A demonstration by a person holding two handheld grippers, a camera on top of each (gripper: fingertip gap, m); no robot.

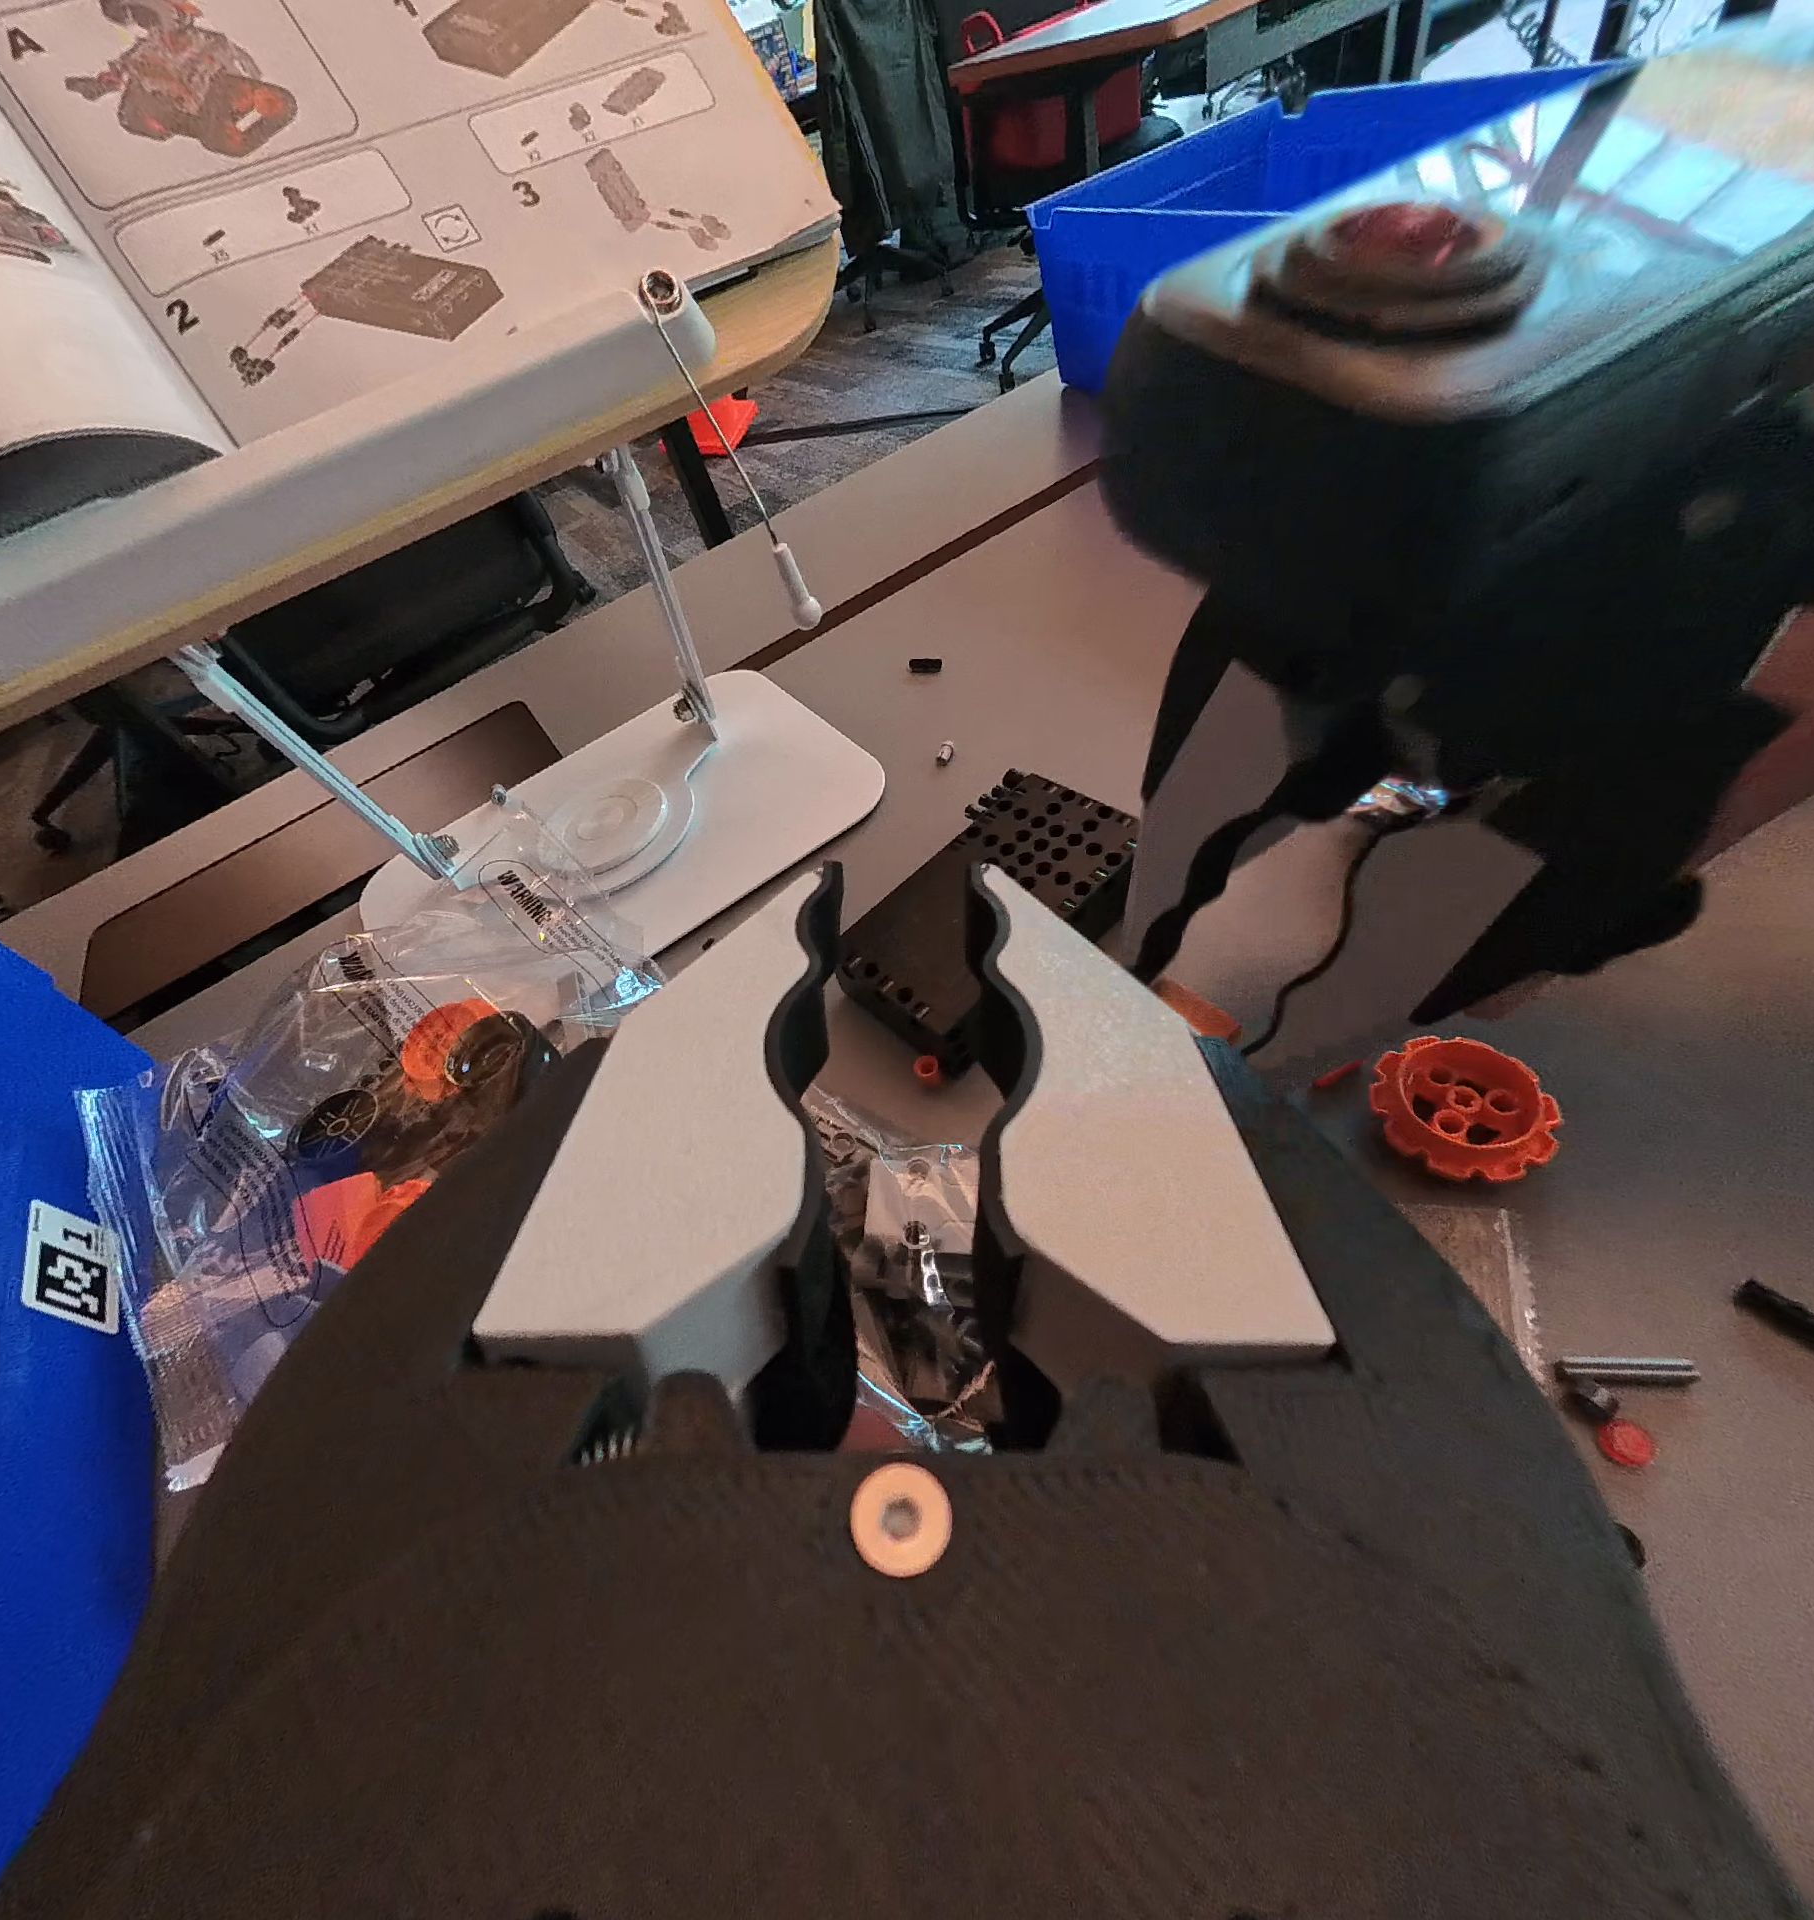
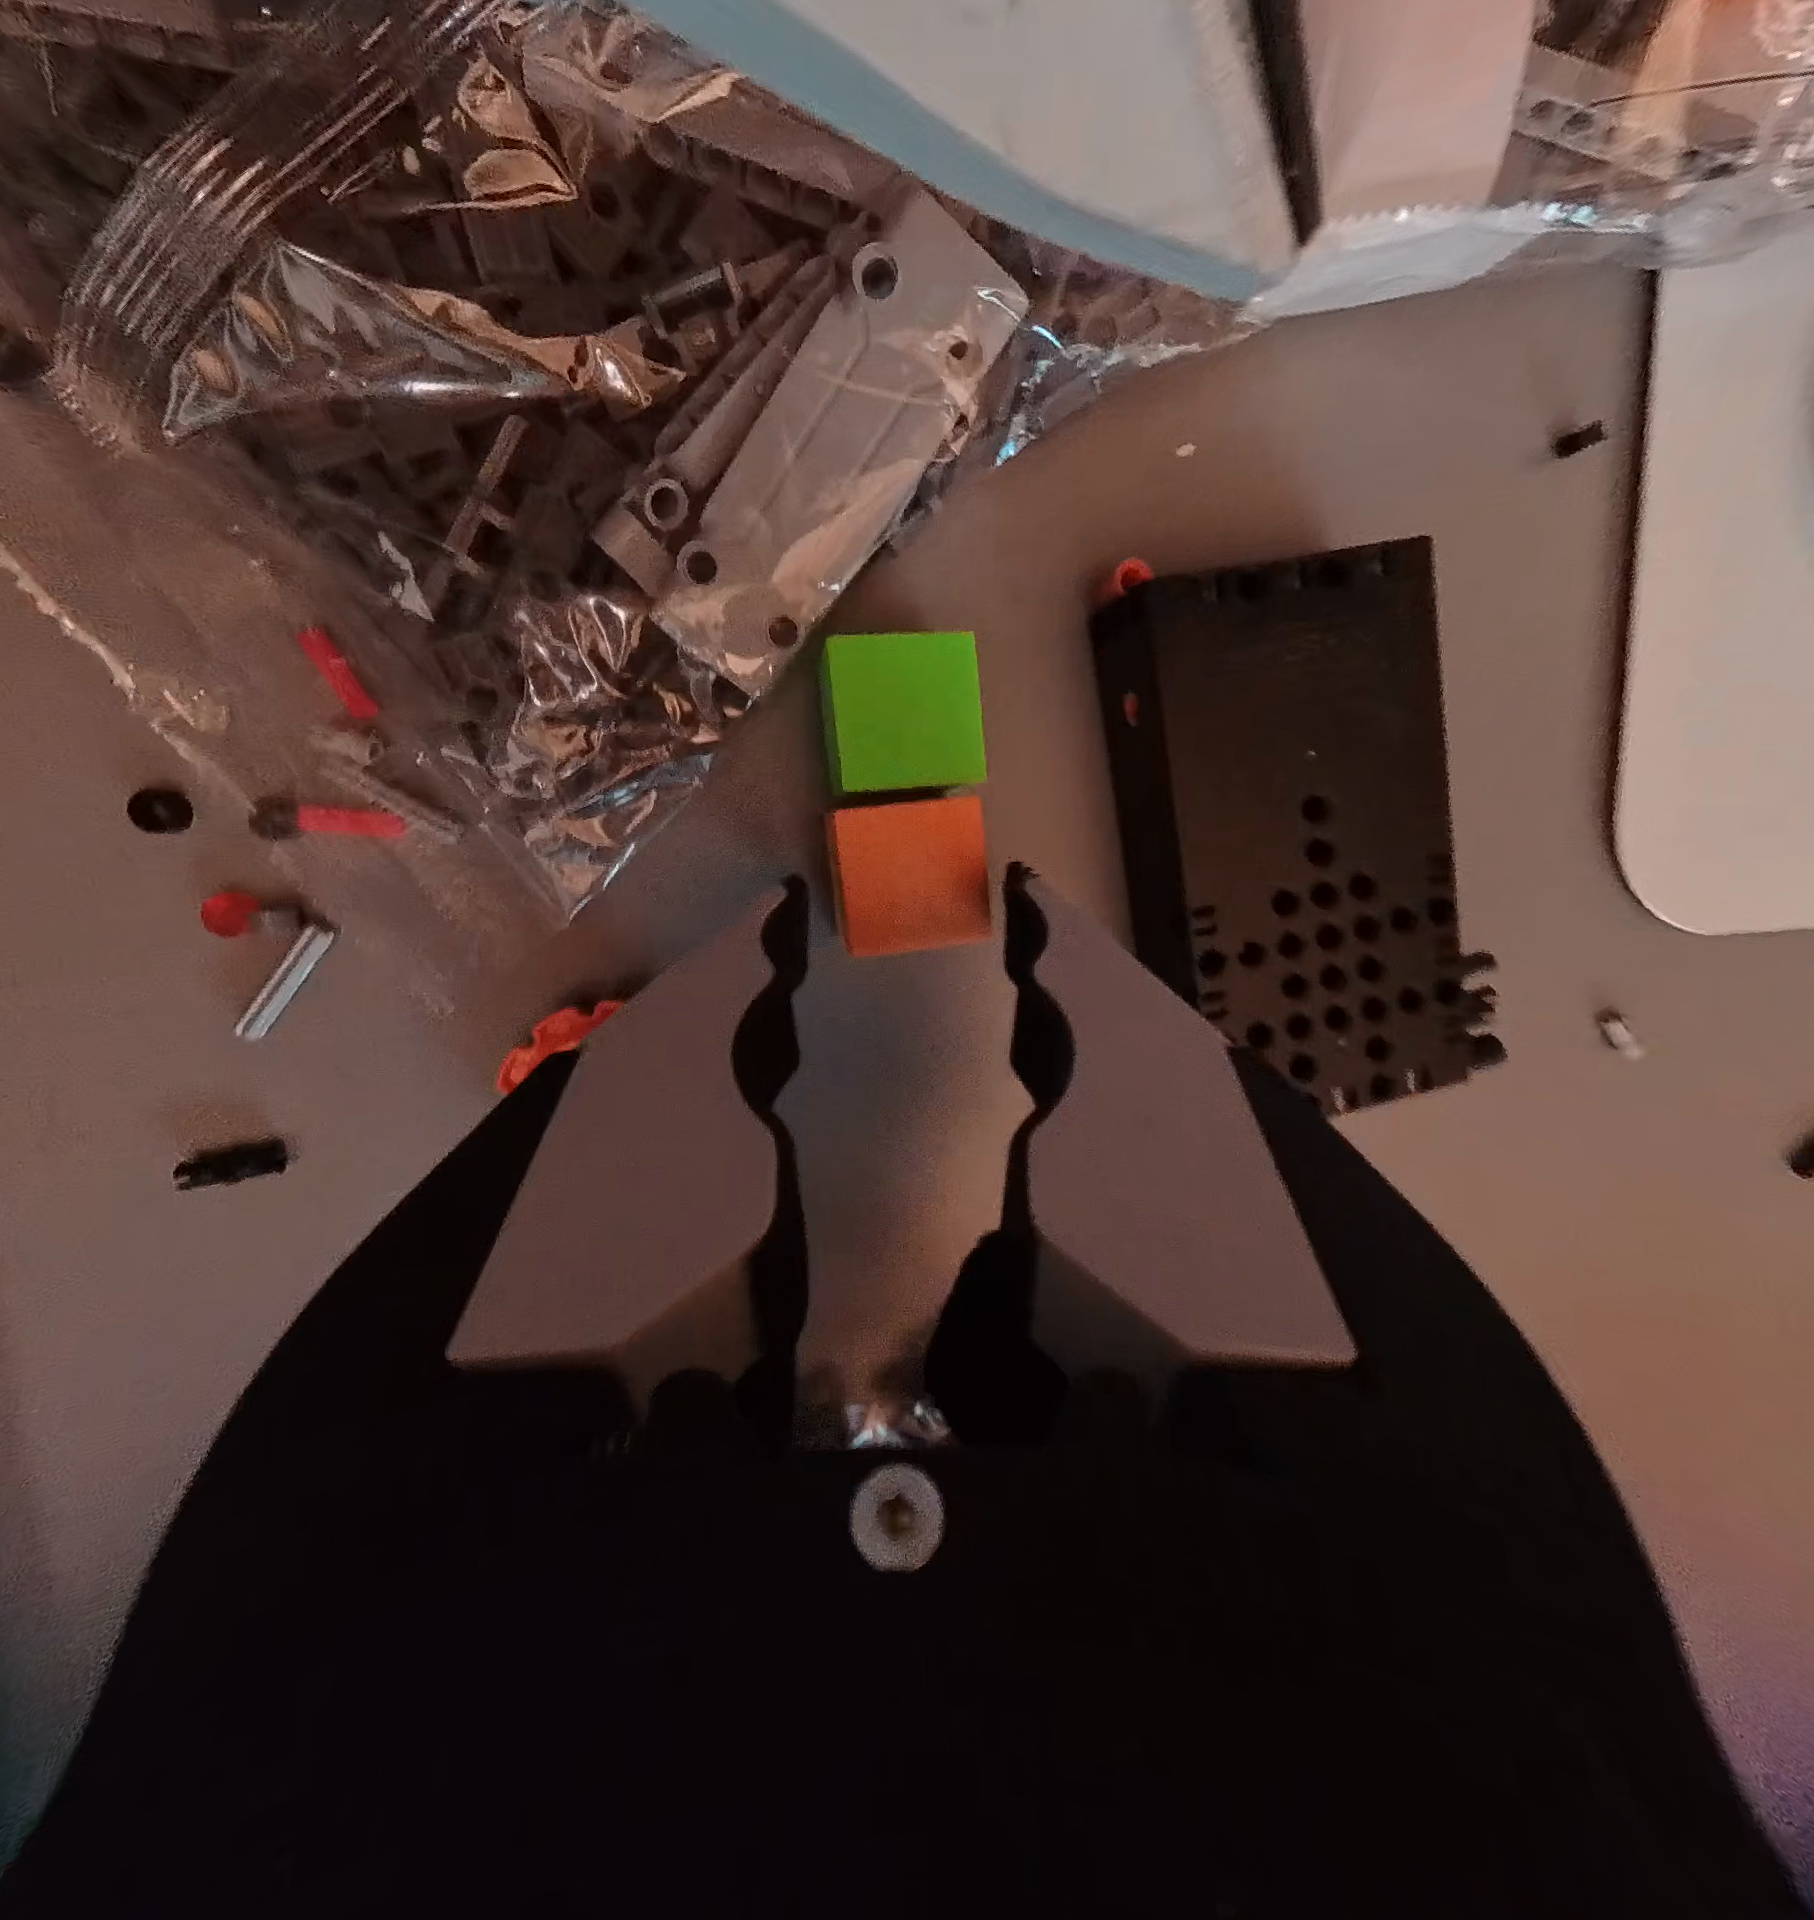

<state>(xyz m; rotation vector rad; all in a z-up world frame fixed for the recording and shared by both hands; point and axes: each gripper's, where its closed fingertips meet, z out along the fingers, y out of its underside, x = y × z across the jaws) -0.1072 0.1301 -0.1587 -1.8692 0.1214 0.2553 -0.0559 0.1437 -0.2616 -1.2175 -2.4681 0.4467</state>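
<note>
In the right wrist view my right gripper [image 2: 905,891] points down at the table and is open. Its fingertips [image 2: 794,904] stand on either side of an orange cube [image 2: 908,862] with small gaps, not touching it. A green cube [image 2: 901,712] sits just beyond, against the orange one. A black perforated block [image 2: 1287,821] lies to the right. My left gripper [image 1: 908,894] is open and empty, hovering over a plastic bag of grey parts [image 1: 913,1226], with the black block [image 1: 1028,862] just ahead. The right gripper [image 1: 1298,987] shows at the upper right of the left wrist view.
A white book stand [image 1: 778,769] holds an open instruction booklet [image 1: 363,187]. Bags of parts [image 1: 363,1091] lie left, a larger one [image 2: 570,416] near the cubes. An orange gear [image 1: 1464,1122], small pins [image 1: 1791,1317] and axles are scattered around. Blue bins [image 1: 1194,208] stand at back and left. One gripper's finger ends stand about 12 cm off the other's. The left gripper is farther from the orange gear [image 1: 1464,1122], some 15 cm, than the right, some 5 cm.
</note>
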